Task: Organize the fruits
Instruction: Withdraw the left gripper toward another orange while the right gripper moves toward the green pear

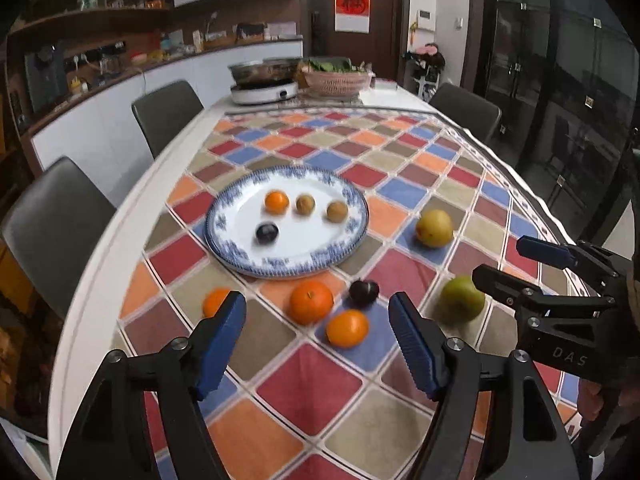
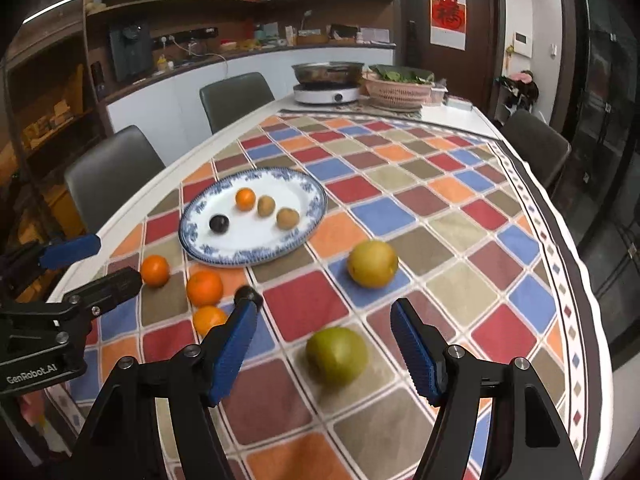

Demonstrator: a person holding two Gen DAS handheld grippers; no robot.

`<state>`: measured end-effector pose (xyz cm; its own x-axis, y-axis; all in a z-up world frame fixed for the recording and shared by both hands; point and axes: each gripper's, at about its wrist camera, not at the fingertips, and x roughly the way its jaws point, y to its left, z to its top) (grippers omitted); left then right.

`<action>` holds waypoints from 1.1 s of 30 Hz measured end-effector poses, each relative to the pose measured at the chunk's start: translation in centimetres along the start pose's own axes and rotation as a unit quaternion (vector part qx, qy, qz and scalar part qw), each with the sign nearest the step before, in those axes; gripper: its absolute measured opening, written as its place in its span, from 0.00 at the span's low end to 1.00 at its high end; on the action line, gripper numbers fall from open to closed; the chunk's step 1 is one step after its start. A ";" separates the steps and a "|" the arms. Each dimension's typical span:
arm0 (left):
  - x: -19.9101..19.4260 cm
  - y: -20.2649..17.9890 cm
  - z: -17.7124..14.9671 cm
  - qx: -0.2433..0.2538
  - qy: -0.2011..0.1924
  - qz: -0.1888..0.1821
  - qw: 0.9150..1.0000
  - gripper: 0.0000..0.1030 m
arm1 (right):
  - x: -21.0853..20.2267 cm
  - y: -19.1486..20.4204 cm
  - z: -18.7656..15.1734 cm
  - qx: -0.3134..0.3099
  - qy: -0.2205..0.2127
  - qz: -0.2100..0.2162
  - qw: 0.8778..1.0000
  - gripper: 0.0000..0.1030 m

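While both tongs hover above the near edge of the counter (image 1: 120, 248), neither holds anything: the left tongs (image 1: 318, 342) stand wide, and the right tongs (image 2: 324, 350) stand equally wide. A plate (image 2: 200, 248) near the left edge already carries four small fruits: an orange, a plum and two brownish ones. Seven fruits lie loose on the cloth nearer the near edge. Three oranges and a dark plum (image 1: 363, 291) cluster just in front of the plate; a yellow pear (image 2: 373, 263) lies to the plate's right, apart from it. A green pear (image 2: 337, 355) sits between the right tongs' fingers in that view, though they appear to be above it, not touching. Judged from this alignment, the wide spread suits the pear's girth, and it looks to be the next fruit bound for the plate. The left tongs face the orange cluster (image 1: 311, 302).
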<state>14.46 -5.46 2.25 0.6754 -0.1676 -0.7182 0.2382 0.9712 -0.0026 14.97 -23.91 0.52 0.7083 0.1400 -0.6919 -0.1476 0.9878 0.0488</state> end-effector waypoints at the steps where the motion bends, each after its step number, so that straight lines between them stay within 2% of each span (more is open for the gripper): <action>1: 0.3 0.0 -0.2 0.000 0.004 -0.001 1.000 0.71 | 0.1 0.0 -0.3 0.001 0.004 0.000 1.000 0.68; 19: 5.0 -1.0 -3.3 0.024 0.045 -0.022 0.998 0.71 | 3.2 -0.7 -3.8 -0.004 0.067 -0.014 0.998 0.68; 25: 6.7 -1.2 -3.6 0.023 0.063 -0.040 0.997 0.70 | 4.1 -0.9 -4.3 -0.003 0.080 -0.016 0.997 0.68; 33: 8.2 -1.5 -3.1 0.019 0.077 -0.039 0.996 0.65 | 5.0 -1.0 -4.2 -0.001 0.083 -0.007 0.997 0.68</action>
<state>17.53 -7.75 -5.79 0.5391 -0.2122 -0.8151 0.3139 0.9486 -0.0394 15.75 -24.45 -6.00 0.5869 0.1120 -0.8019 -0.1392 0.9896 0.0364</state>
